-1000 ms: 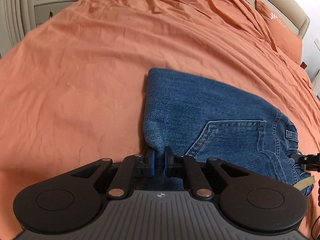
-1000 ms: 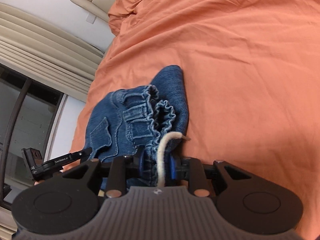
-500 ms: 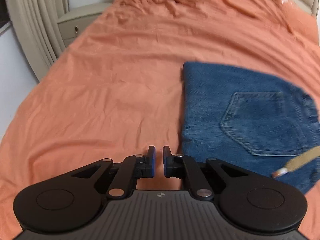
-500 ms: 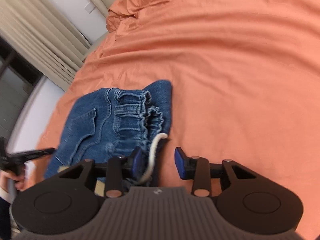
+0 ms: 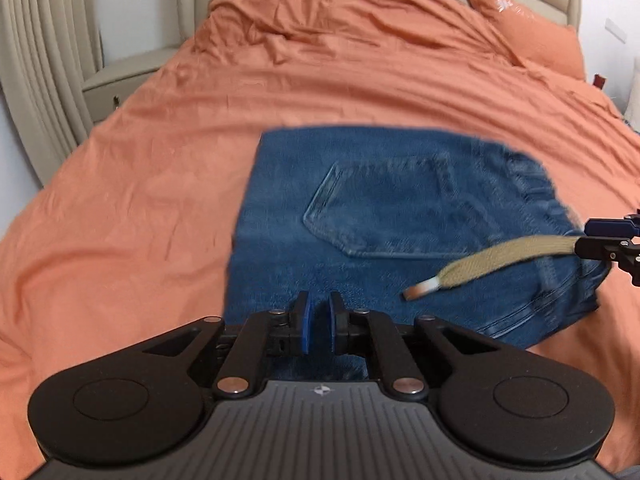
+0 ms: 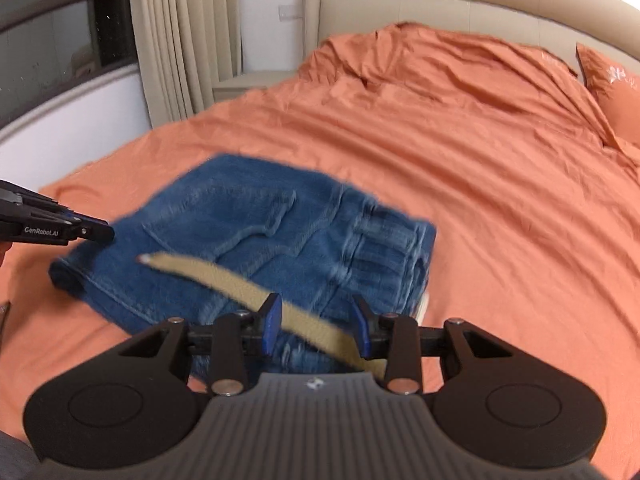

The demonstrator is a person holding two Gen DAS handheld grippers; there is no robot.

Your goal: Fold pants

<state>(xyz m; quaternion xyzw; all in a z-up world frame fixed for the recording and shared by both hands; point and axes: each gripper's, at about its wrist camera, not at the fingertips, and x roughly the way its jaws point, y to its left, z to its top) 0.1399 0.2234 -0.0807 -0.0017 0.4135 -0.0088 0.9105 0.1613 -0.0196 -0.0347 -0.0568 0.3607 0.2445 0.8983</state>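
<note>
- Jeans (image 5: 400,232), folded into a compact blue rectangle, lie on the orange bedsheet (image 5: 152,184) just ahead of both grippers, back pocket facing up.
- Left gripper (image 5: 319,326) hovers over the near edge of the denim; its blue pads stand almost together with only a thin slit between them, and its jaws are opening, with no cloth caught in the gap.
- Right gripper (image 6: 316,320) hangs above the waistband end of the jeans, its jaws parted and released.
- Between the right gripper's pads passes a tan drawstring (image 6: 240,288), running diagonally from beside the right pad out past the left pad; the pads do not press on it, though whether it brushes one of them cannot be told.
- From the left wrist view, that drawstring (image 5: 492,258) stretches over the denim to the right of the left gripper, its white tip free, its far end at the right gripper's fingertips.
- Beyond both grippers, past the jeans, the sheet rumples toward a beige headboard (image 6: 460,8), with an orange pillow (image 5: 528,28) at far right.
- Left of the jeans, beige curtains (image 6: 180,40) hang by a bedside cabinet (image 5: 128,76).
</note>
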